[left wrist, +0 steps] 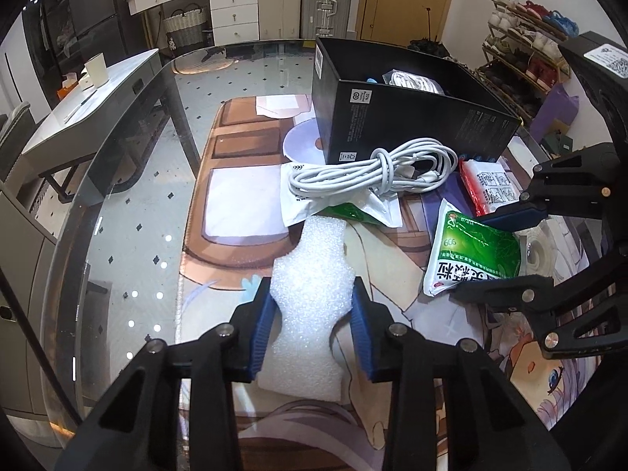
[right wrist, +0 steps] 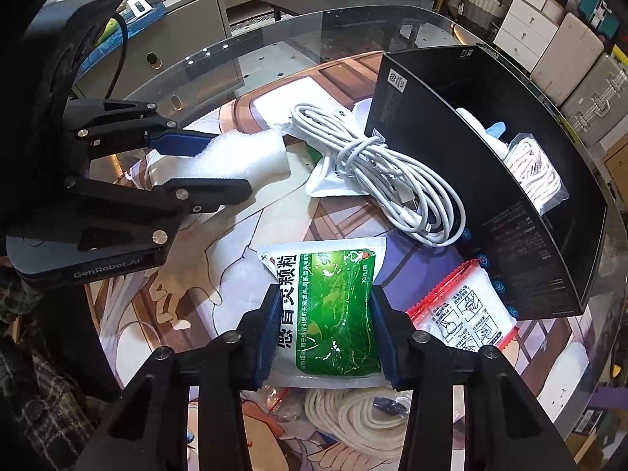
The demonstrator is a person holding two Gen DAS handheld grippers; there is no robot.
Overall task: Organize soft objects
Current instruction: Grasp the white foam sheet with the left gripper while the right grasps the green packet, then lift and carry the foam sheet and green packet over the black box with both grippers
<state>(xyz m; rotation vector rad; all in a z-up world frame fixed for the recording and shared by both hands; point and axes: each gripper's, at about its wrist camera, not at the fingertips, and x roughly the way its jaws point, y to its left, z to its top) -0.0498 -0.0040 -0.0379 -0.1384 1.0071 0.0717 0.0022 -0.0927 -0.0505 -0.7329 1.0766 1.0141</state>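
Note:
My left gripper (left wrist: 312, 327) is shut on a white foam piece (left wrist: 310, 298), squeezing its sides in; it also shows in the right wrist view (right wrist: 243, 157). My right gripper (right wrist: 325, 337) is shut on a green and white medicine sachet (right wrist: 333, 310), which also shows in the left wrist view (left wrist: 471, 253). A black open box (left wrist: 412, 117) stands behind, with a bagged white rope (right wrist: 530, 168) inside. A coiled white cable (left wrist: 376, 172) lies on a white pouch (left wrist: 314, 204) in front of the box.
A red-edged white packet (right wrist: 463, 310) lies beside the box. A bagged rope coil (right wrist: 353, 420) lies under my right gripper. All rests on a printed mat (left wrist: 235, 157) over a round glass table (left wrist: 129, 196). Furniture, suitcases and a shoe rack stand beyond.

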